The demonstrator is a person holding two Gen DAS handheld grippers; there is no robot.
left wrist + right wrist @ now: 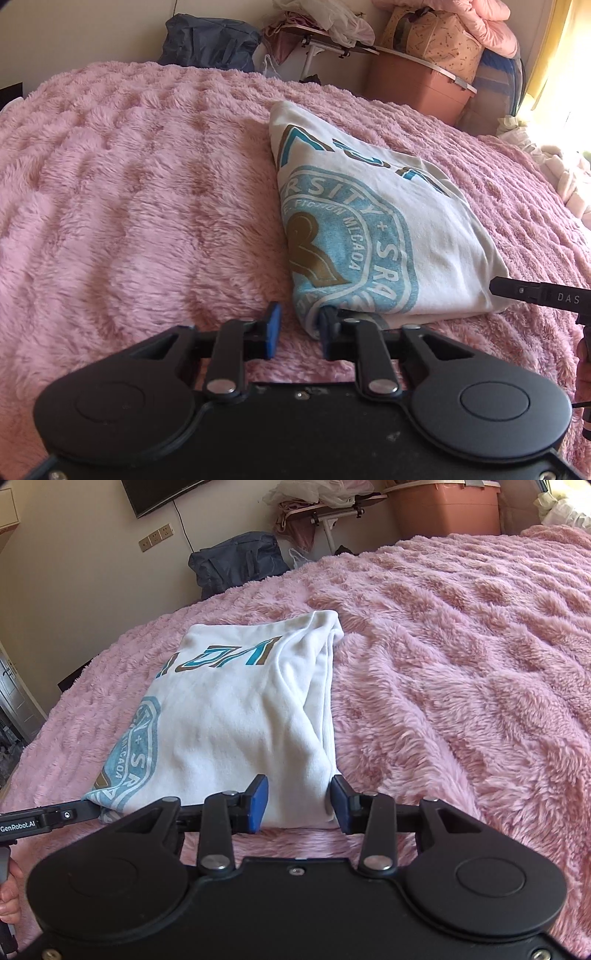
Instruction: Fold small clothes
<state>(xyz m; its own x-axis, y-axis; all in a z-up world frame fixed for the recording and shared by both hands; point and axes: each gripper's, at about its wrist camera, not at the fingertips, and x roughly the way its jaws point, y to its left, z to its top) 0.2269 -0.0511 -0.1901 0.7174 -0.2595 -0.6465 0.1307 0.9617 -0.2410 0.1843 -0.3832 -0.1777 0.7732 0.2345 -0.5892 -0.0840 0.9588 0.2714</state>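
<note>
Step in hand: taking hold of the near edge of the white cotton T-shirt with the blue-and-tan round crest print [369, 229], partly folded into a long rectangle. It lies flat on the pink fluffy bed blanket [129, 184], near the middle.

Left gripper [299, 332] is at the shirt's near-left corner. Its fingers [271, 332] stand narrowly apart, the corner only just inside the gap and not pinched.

Right gripper [299, 805] is at the shirt's near-right corner. Its fingers [258, 801] are moderately apart, straddling the near hem, and no squeeze on the cloth shows.

Next move, as I judge it: close both pairs on the near corners, lift evenly, carry the near edge over to the shirt's far edge. The blanket pile may get caught in the grip.

View differences: the left wrist view shows the crest print in full and the shirt's left folded edge. The right wrist view shows the stacked layers along the shirt's right edge, plus a wall-hung black screen [162, 494] beyond the shirt. Each view catches the other gripper's tip at a near corner.
</note>
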